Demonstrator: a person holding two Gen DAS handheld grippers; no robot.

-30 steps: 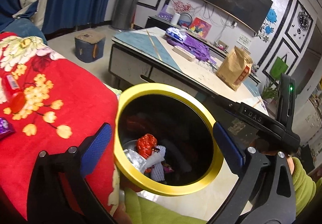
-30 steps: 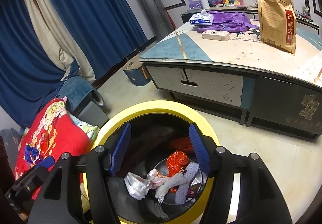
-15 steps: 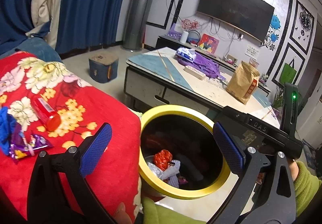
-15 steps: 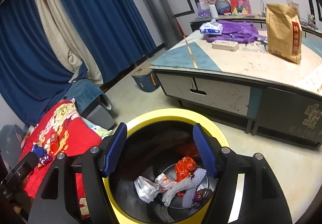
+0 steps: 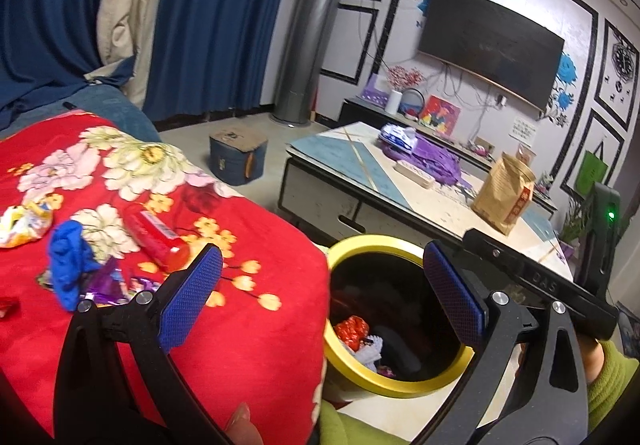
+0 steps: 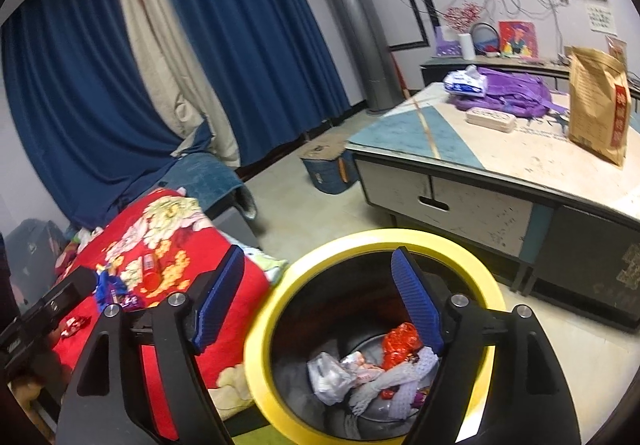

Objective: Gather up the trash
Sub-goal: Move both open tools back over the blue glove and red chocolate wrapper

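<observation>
Trash (image 6: 376, 373) lies in the bin (image 6: 360, 245) under the empty, widening right tool (image 6: 320, 305).

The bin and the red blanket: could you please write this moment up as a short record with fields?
bin: yellow-rimmed trash bin on the floor beside the red floral blanket
in bin: red crumpled wrapper, white foam net, white plastic scrap
on blanket: red tube, blue crumpled piece, purple wrapper, orange-white packet
left gripper: open, nothing between the pads
right gripper: jaws opening above the bin, nothing between them
table: brown paper bag, purple bag
</observation>
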